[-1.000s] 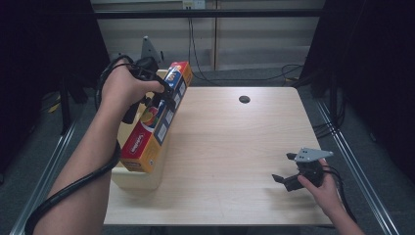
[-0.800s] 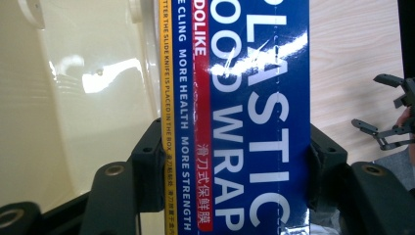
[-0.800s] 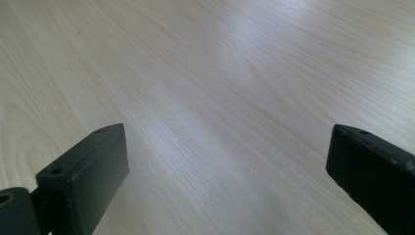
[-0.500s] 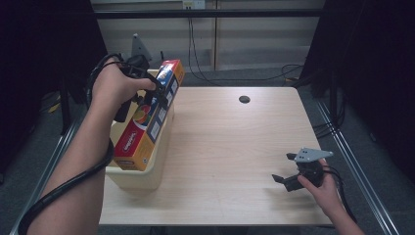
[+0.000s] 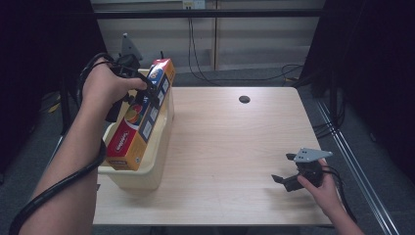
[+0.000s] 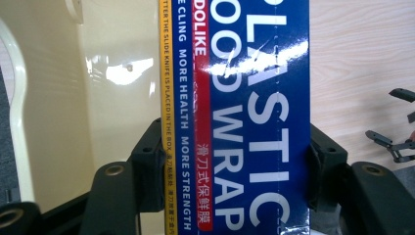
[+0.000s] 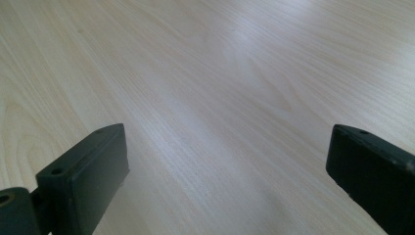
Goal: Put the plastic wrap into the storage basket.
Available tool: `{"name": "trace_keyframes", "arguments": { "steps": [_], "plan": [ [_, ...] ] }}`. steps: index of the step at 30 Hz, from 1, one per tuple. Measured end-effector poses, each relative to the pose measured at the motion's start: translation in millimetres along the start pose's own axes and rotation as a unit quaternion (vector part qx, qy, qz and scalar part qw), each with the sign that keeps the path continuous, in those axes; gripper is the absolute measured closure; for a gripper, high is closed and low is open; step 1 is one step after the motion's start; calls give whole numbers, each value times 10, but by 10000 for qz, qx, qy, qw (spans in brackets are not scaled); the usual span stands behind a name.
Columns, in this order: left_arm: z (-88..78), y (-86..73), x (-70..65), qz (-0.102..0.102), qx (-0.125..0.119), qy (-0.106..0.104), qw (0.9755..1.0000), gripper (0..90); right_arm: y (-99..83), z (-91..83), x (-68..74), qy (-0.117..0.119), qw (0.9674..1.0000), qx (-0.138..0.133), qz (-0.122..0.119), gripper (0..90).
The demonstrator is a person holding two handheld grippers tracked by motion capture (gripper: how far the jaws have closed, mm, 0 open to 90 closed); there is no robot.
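Holding one plastic wrap box [image 5: 141, 117] clamped between its fingers, the left gripper [image 5: 142, 93] has it tilted, lower end inside the single cream bin [image 5: 147, 169] at the counter's [image 5: 235, 147] left edge. Placement seems nearly done; release remains. The right gripper [image 5: 293, 176] rests apart, fingers spread, empty.

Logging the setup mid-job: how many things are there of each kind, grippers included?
Black two-jaw grippers: 2, left and right
Blue-and-orange plastic wrap box: 1
Cream plastic bin: 1
Light wooden table: 1
Total: 5
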State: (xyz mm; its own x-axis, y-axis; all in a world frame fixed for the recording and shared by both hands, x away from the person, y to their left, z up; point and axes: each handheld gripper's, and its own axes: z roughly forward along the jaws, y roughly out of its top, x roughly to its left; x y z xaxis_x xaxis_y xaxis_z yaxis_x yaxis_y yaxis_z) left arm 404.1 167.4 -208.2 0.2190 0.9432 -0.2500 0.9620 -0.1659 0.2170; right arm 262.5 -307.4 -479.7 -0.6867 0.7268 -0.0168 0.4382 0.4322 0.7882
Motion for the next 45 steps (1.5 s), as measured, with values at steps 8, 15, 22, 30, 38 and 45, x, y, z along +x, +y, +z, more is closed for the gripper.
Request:
{"name": "trace_keyframes", "arguments": {
  "steps": [8, 15, 22, 30, 38, 45],
  "plan": [
    [-33, -21, 84, -86, -32, 74, 9999, 403, 1, 2, -4, -7, 10000, -1, -14, 19],
    [-41, -42, 133, -107, -65, 90, 9999, 403, 1, 3, -3, -20, 10000, 4, -4, 19],
    [-71, -60, 175, -156, -78, 110, 9998, 403, 0, 5, 0, -5, 10000, 5, 8, 19],
    [-60, -73, 223, -186, -87, 185, 9996, 403, 0, 5, -1, -7, 10000, 7, 4, 19],
    [-18, -84, 264, -205, -82, 208, 9995, 403, 2, 2, 1, -5, 10000, 25, 31, 19],
    [20, -105, 297, -235, -63, 268, 9993, 403, 2, 6, 1, 2, 10000, 31, 20, 19]
  ]
}}
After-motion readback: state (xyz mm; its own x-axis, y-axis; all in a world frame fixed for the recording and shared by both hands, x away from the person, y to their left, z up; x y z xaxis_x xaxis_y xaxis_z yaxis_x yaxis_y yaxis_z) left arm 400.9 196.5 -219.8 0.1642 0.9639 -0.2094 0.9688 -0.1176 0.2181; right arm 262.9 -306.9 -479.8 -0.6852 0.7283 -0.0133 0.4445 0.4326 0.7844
